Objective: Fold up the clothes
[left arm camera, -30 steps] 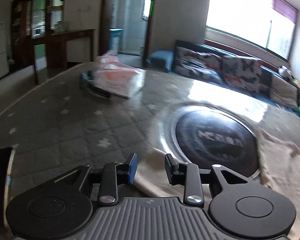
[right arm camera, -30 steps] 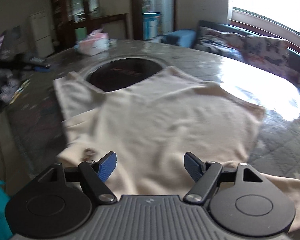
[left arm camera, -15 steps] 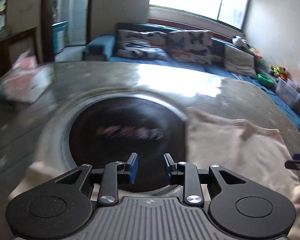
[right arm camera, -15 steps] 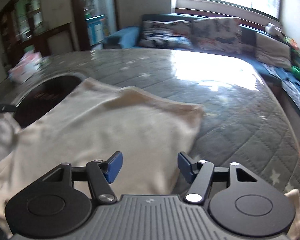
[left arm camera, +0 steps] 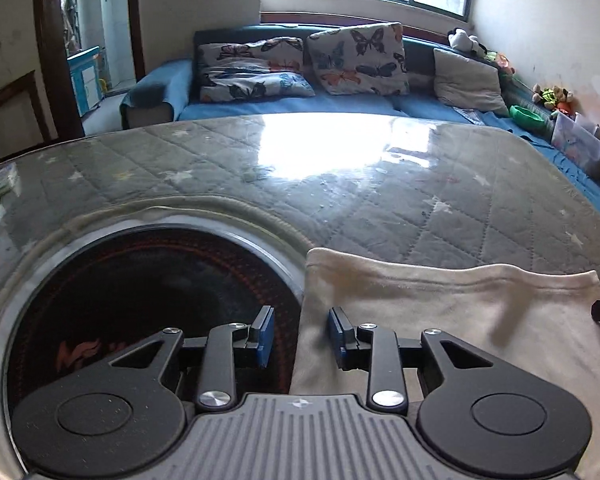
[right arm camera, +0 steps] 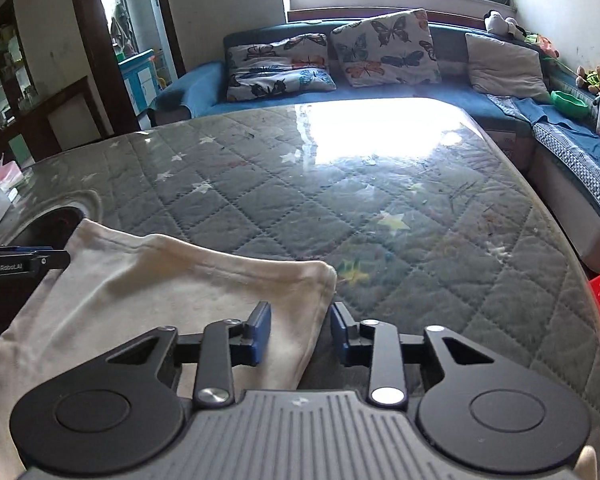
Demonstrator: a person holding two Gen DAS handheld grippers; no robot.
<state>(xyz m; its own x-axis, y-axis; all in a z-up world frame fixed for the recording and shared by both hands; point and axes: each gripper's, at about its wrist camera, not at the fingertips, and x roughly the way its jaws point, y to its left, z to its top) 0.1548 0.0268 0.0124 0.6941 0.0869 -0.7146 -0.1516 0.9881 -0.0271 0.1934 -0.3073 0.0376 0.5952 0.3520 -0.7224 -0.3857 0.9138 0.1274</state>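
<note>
Tongs come first in both views. Our left tongs (left arm camera: 299, 338) stand open, and the left edge of the cream garment (left arm camera: 440, 312) runs up between the two pads, but they do not pinch it yet. Our right tongs (right arm camera: 300, 334) are open as well, with the right edge of the garment (right arm camera: 160, 292) between them, near its corner at 12 o'clock.

The garment lies flat on the desk (right arm camera: 380, 208), partly over the rim of the round dark cooktop (left arm camera: 152, 288) at 9 o'clock in the left view. We judge that the cloth is spread out, or perhaps folded once; we cannot tell which. The next fold is not begun, so most of the work remains.

Farther, at 12 o'clock, the blue sofa (left arm camera: 284, 106) stands with butterfly cushions.
</note>
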